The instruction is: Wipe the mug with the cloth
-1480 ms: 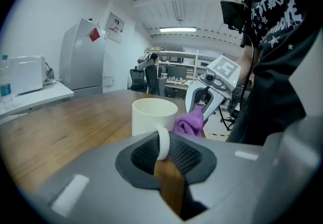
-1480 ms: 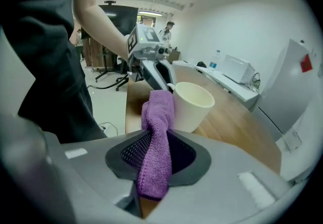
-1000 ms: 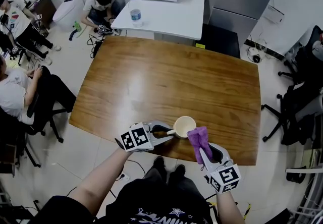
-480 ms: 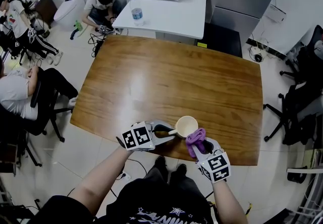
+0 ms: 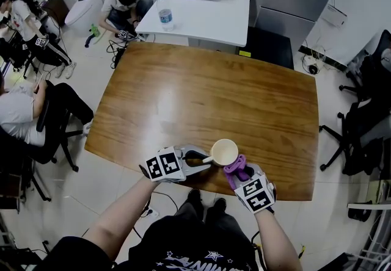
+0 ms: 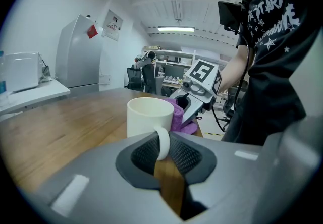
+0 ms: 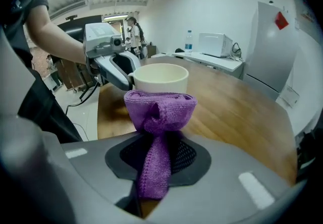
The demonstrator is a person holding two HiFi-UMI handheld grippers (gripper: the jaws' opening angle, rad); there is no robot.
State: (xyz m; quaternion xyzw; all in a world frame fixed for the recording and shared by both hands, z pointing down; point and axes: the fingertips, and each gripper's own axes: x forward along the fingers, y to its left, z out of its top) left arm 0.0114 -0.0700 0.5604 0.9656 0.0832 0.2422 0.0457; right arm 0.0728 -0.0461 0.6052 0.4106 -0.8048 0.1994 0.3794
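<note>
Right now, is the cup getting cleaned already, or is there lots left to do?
Getting ready looks done: the left gripper is shut on the handle of the mug, which stands upright on the table, and the right gripper is shut on the purple cloth. In hand: the bunched cloth looks pressed against the mug's side. Left: the wiping itself; how much has been wiped cannot be told.

Bright overhead light, tabletop point(image 5: 183, 99) glare — fisheye edges
</note>
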